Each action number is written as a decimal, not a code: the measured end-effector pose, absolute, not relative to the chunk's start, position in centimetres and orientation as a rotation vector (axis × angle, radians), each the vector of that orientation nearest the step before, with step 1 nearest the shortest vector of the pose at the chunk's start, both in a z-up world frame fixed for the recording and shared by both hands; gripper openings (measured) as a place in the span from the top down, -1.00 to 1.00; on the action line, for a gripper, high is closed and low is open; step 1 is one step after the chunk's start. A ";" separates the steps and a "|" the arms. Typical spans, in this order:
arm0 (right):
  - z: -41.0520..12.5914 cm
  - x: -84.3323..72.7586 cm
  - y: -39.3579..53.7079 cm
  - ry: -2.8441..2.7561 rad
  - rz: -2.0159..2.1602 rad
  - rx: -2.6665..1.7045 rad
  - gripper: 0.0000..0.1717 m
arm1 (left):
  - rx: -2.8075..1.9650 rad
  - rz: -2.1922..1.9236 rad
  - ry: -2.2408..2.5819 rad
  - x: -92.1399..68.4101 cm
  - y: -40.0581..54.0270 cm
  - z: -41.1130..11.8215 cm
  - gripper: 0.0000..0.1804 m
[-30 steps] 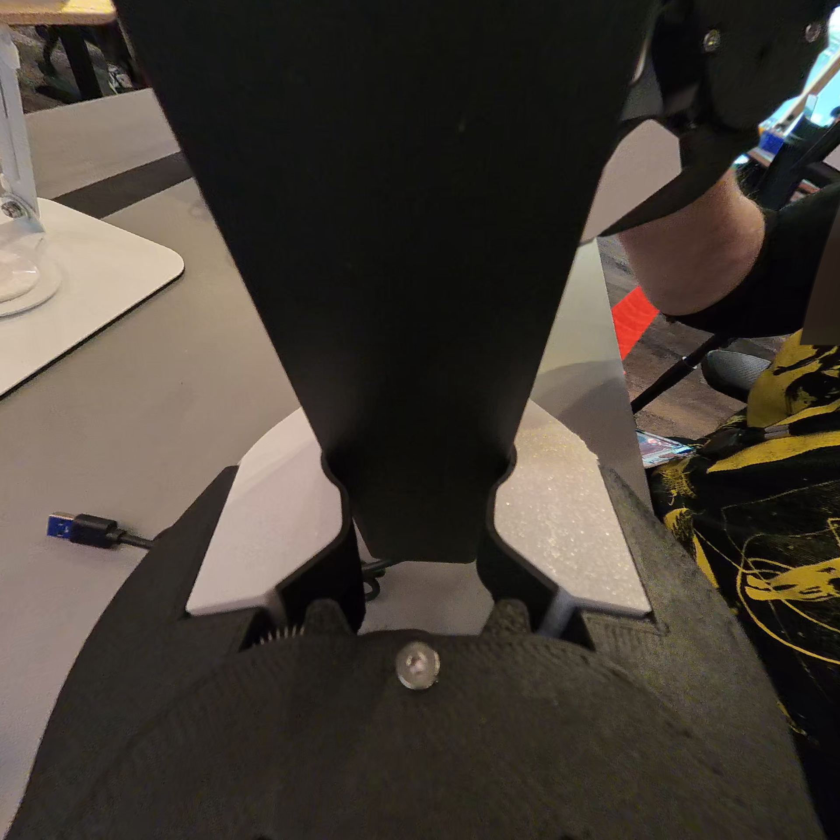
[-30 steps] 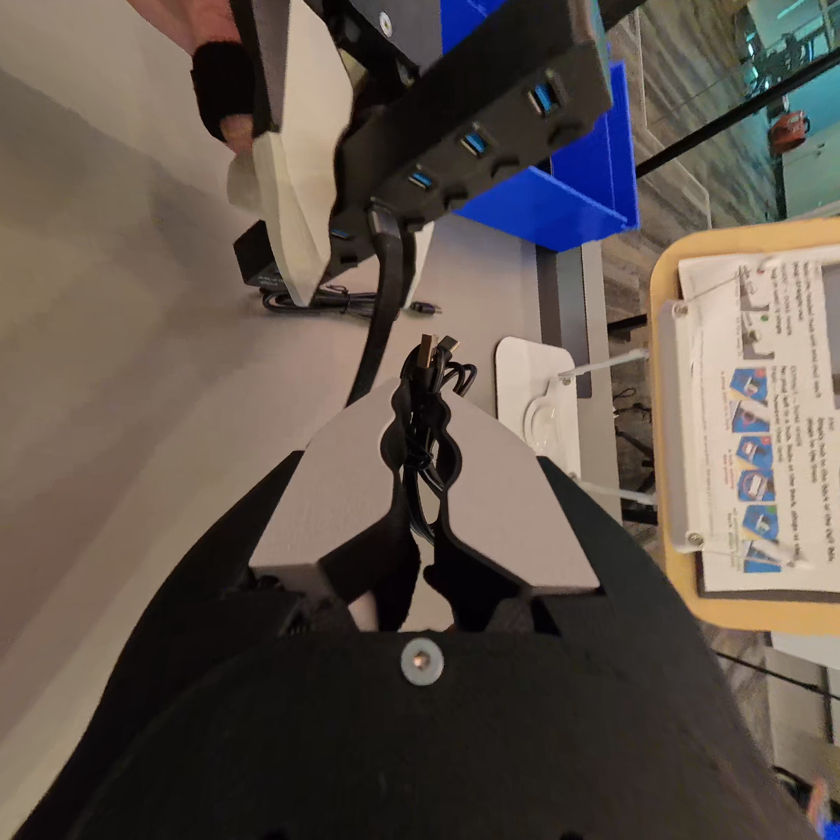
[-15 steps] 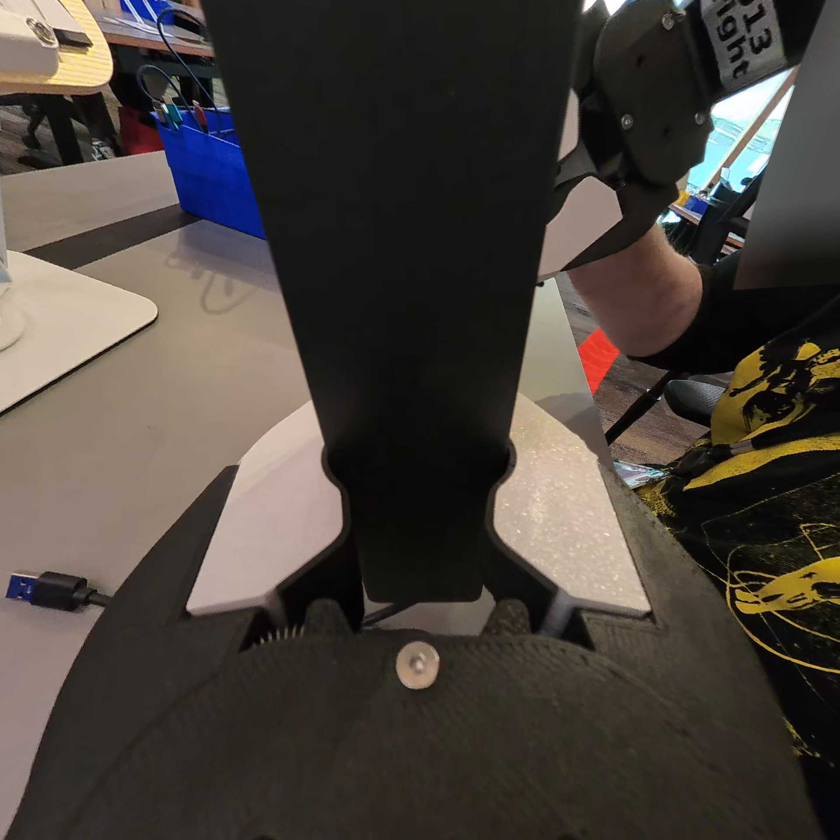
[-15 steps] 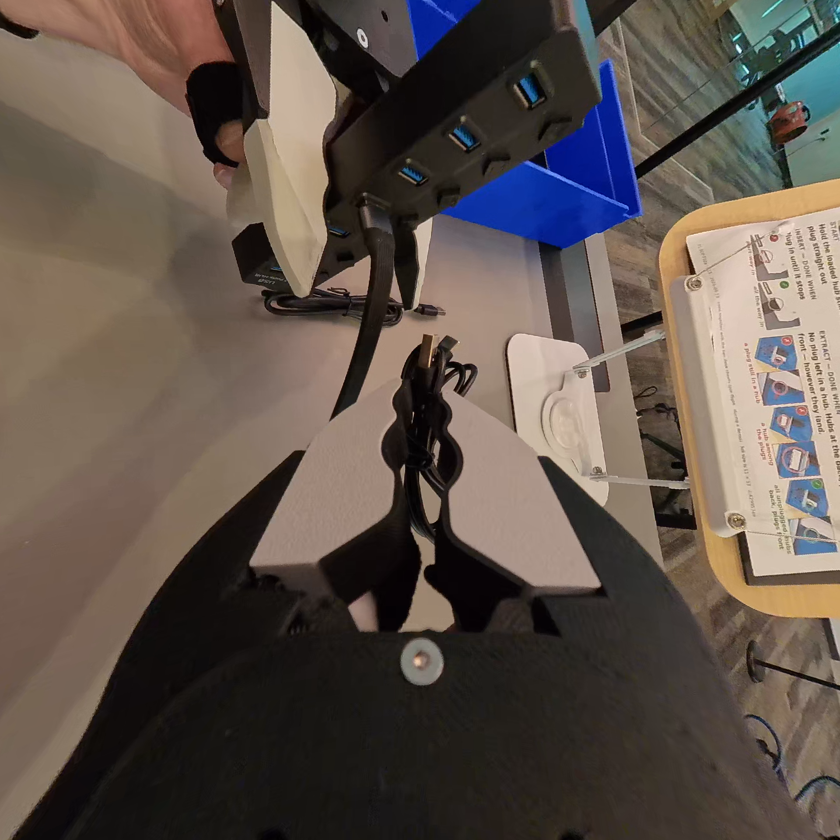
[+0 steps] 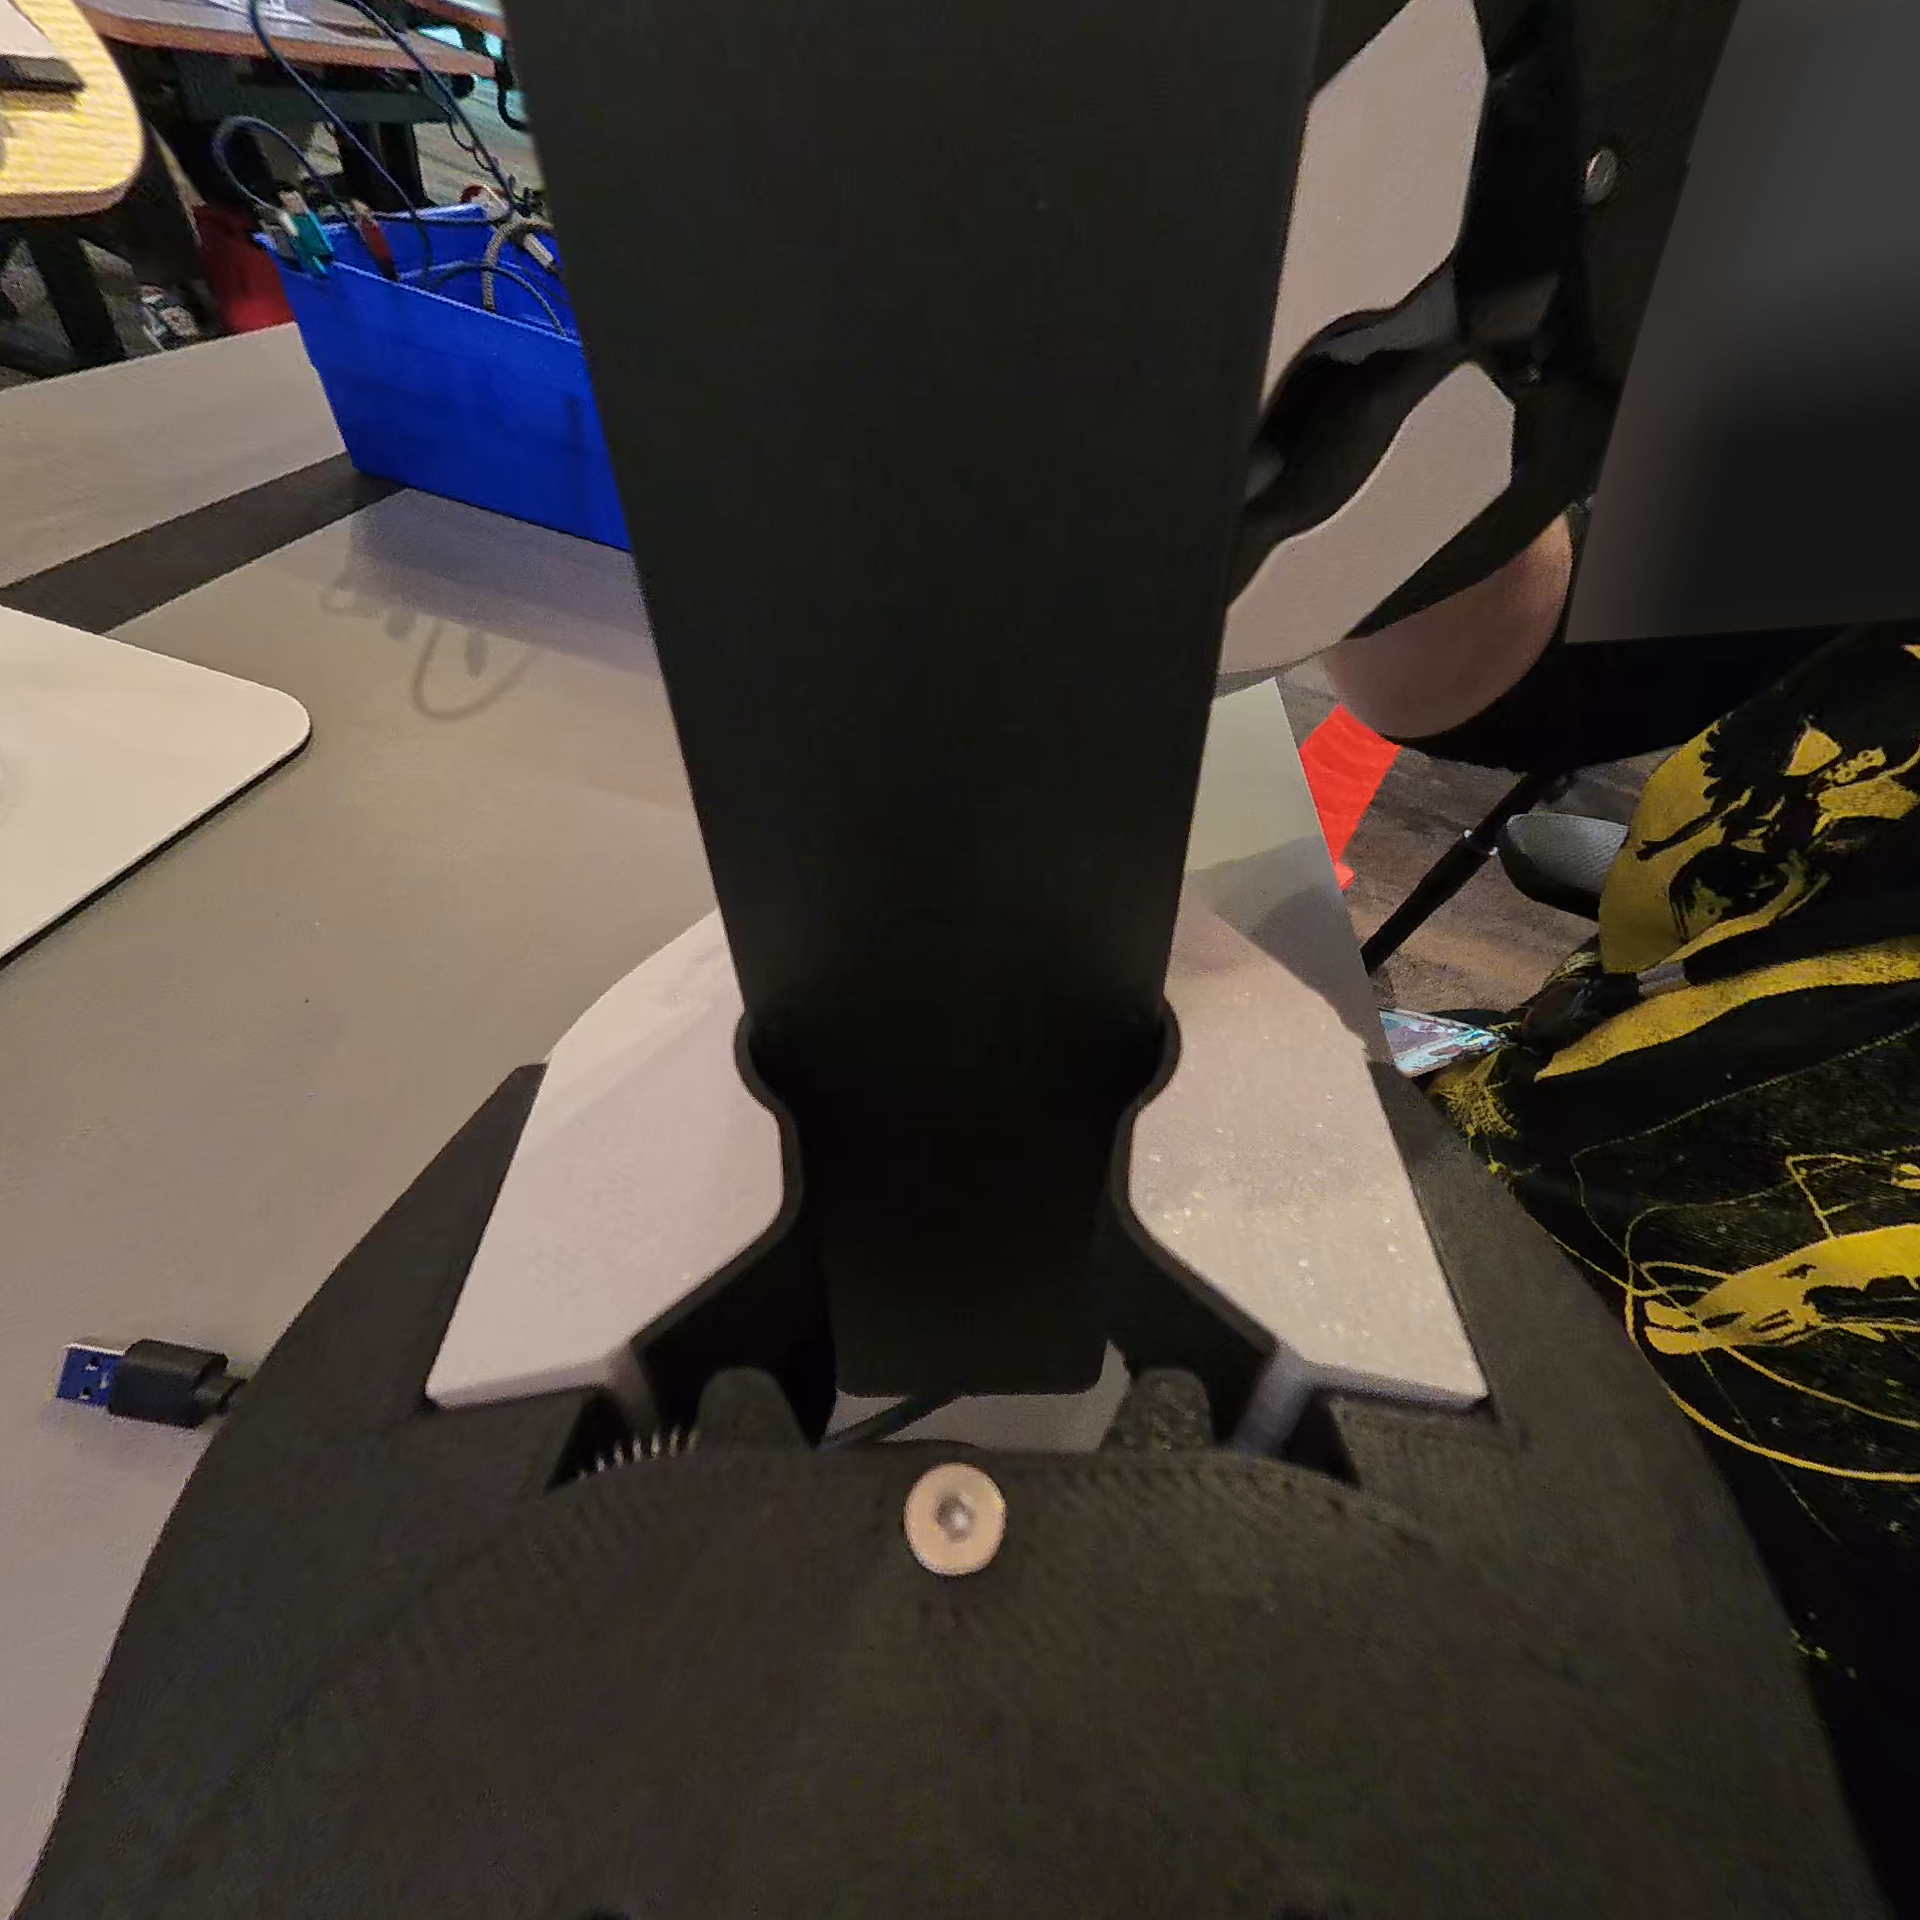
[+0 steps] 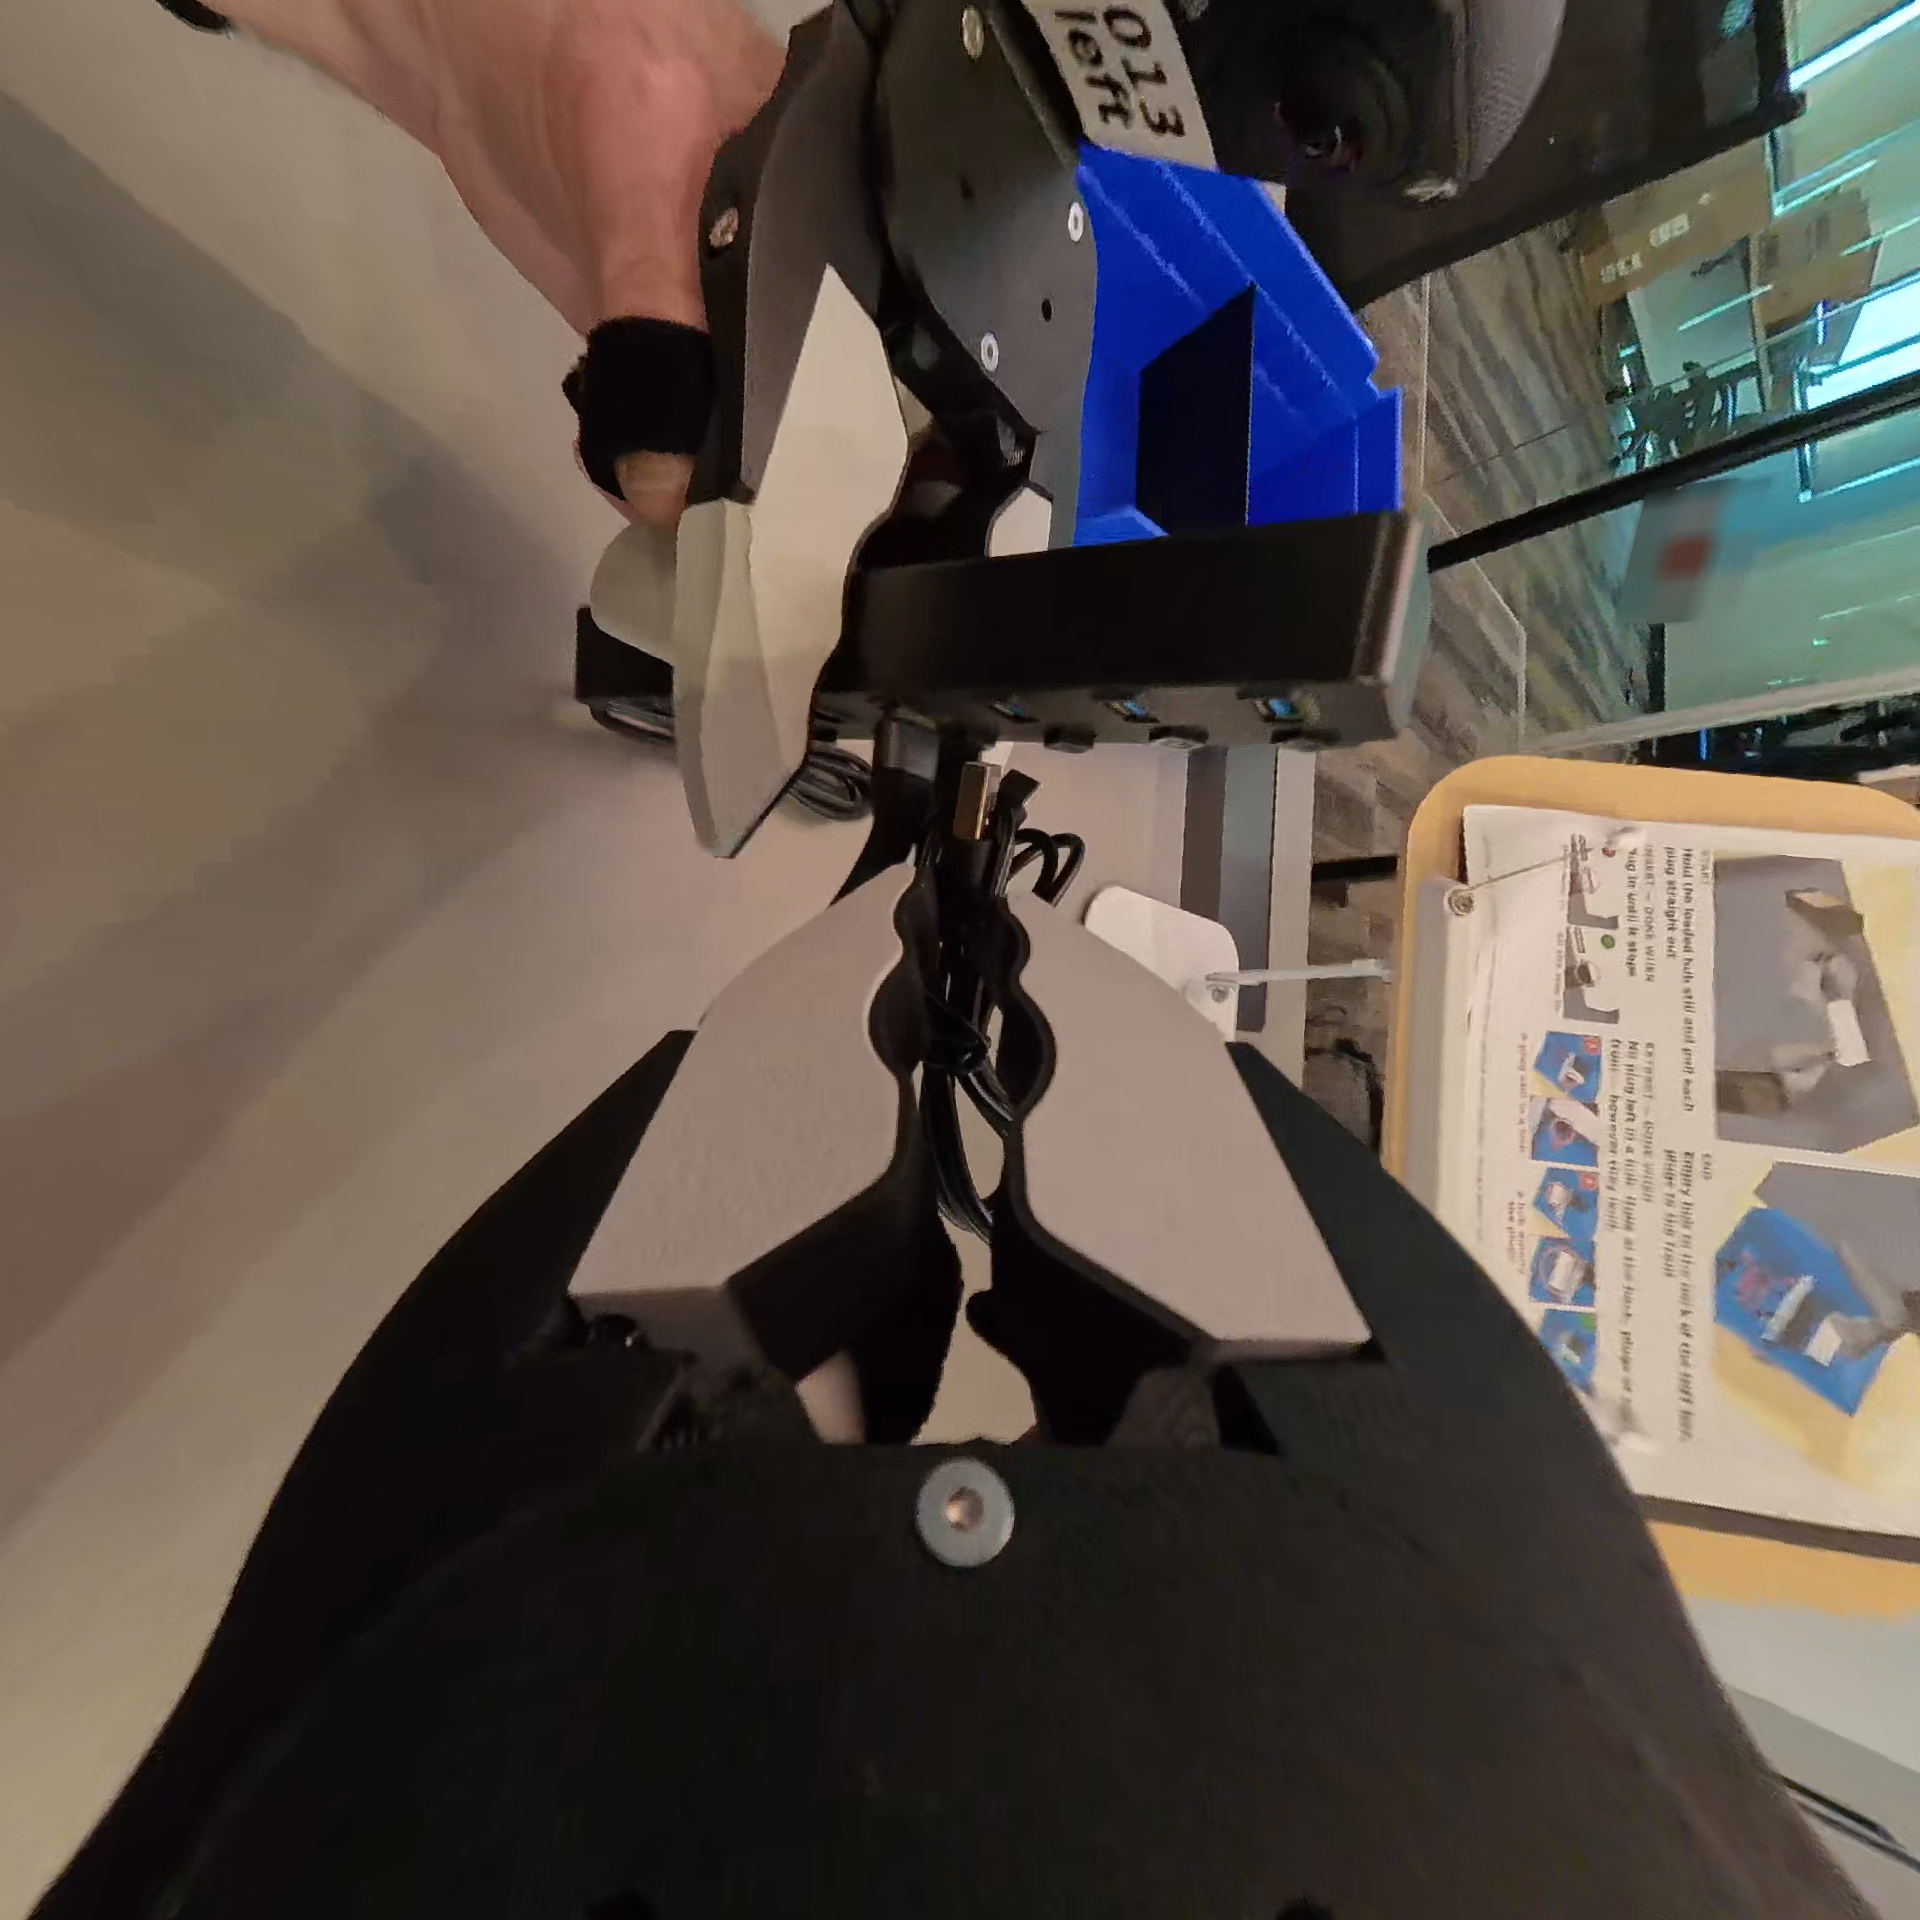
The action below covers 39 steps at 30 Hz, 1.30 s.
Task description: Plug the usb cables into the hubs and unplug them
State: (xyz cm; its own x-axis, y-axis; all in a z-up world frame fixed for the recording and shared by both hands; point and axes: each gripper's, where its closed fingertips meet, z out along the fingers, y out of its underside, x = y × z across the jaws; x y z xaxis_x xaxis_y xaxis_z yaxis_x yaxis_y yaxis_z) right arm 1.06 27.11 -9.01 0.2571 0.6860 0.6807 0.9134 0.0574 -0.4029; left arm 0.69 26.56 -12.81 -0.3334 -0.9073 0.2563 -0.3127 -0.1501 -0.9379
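Here the left tongs clamp a long black multi-port USB hub above the grey worktop. The right tongs pinch a bundled black cable, its gold-tipped plug just below the ports. The slack bundle may skew the plug, jamming it against the port rim.

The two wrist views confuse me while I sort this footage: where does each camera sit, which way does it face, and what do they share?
Left wrist view: sits on the left tool, looking along its fingers at the black hub clamped between them; the person's forearm shows.
Right wrist view: sits on the right tool, rolled sideways, facing the hub's ports past its gripped bundled black cable; a hand shows.
Shared: hub, blue bin, grey table, both tools.
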 end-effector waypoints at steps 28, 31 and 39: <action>-8.3 1.2 27.6 -1.589 -0.692 -1.609 0.91 | -1.530 -1.564 1.609 1.7 26.0 -13.5 0.28; -8.3 1.3 27.6 -1.598 -0.694 -1.605 0.90 | -1.552 -1.573 1.611 1.8 26.0 -13.7 0.28; -8.6 1.2 27.8 -1.640 -0.639 -1.573 0.91 | -1.586 -1.570 1.647 1.7 25.6 -14.0 0.28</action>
State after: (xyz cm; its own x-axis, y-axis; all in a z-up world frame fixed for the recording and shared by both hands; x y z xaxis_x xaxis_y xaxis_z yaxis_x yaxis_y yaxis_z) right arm 1.19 27.76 -8.63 0.0490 0.6013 0.7975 0.9824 0.1152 -0.1472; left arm 1.71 25.60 -13.95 -0.3010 -0.8599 0.4123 -0.4526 -0.2517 -0.8555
